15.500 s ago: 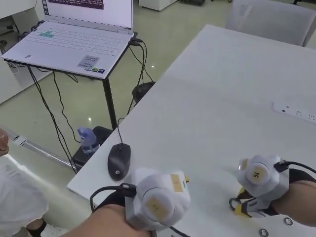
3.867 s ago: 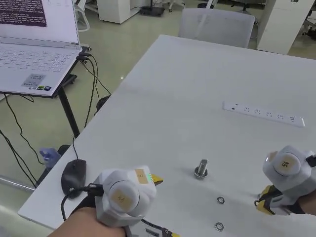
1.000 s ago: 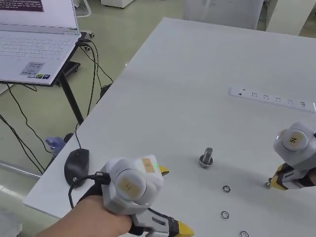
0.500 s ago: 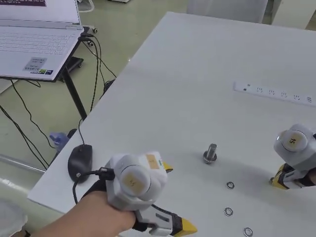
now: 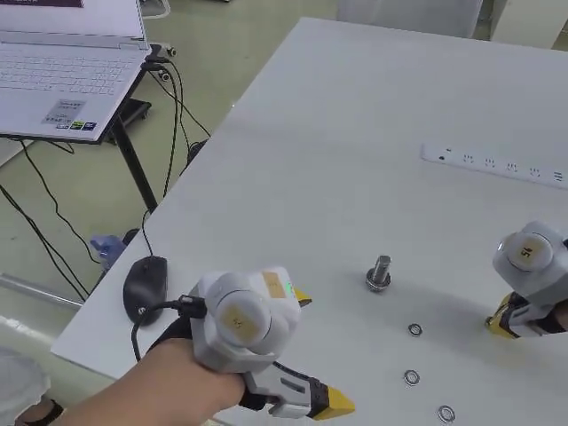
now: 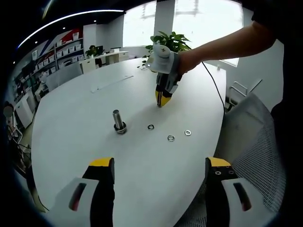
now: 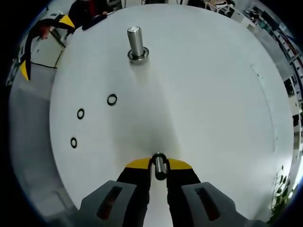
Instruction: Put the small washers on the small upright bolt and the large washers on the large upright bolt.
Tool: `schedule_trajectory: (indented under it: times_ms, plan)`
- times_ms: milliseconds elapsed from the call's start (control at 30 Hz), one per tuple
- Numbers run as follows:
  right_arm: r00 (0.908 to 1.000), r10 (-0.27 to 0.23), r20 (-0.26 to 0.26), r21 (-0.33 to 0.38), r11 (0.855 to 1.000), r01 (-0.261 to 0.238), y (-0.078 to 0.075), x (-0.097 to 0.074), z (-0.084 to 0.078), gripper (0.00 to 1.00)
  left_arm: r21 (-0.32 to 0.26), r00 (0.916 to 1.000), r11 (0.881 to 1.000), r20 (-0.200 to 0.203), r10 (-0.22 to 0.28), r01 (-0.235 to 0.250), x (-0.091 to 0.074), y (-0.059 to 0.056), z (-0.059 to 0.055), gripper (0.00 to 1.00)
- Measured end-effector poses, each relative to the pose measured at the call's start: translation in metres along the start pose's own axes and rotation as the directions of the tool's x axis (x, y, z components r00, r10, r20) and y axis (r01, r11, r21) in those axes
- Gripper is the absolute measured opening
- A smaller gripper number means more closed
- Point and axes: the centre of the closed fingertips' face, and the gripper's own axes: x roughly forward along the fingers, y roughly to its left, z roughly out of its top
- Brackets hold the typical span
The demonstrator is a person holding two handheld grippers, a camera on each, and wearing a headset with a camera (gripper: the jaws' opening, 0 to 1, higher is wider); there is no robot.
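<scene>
The left gripper point(image 5: 324, 354), jaws wide apart and holding nothing, hovers over the near-left corner of the white table point(image 5: 355, 133), close to its edge and to a mouse point(image 5: 145, 288). Bare tabletop lies between the large upright bolt point(image 5: 379, 273) and the power strip point(image 5: 497, 166). Three washers point(image 5: 411, 377) lie loose near that bolt, too small to tell by size. The right gripper point(image 7: 158, 163), partly cut off at the head view's right edge, is clamped on a small bolt point(image 7: 159, 170).

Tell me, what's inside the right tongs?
A small bolt, pinched between the right tongs. Its round end shows; the rest is covered by the tongs.
</scene>
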Motion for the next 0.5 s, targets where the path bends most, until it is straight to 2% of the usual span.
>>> schedule_trajectory:
  times_ms: [300,400,500]
  plan:
    - [1.0000,0.005,0.000,-0.007,1.000,-0.005,0.0012,0.0000,0.0001,0.13,0.003,1.0000,1.000,-0.002,0.003,-0.003,-0.0013,-0.0003,0.0005,0.77]
    - [0.9998,0.017,0.014,0.002,1.000,-0.018,0.0034,0.0006,0.0016,0.18,0.004,1.0000,1.000,-0.002,0.007,-0.007,-0.0025,-0.0001,0.0004,0.77]
    - [0.9999,0.009,0.014,-0.013,1.000,-0.009,0.0025,-0.0002,0.0016,0.20,0.003,0.9999,1.000,-0.001,0.010,-0.010,-0.0042,0.0002,0.0005,0.77]
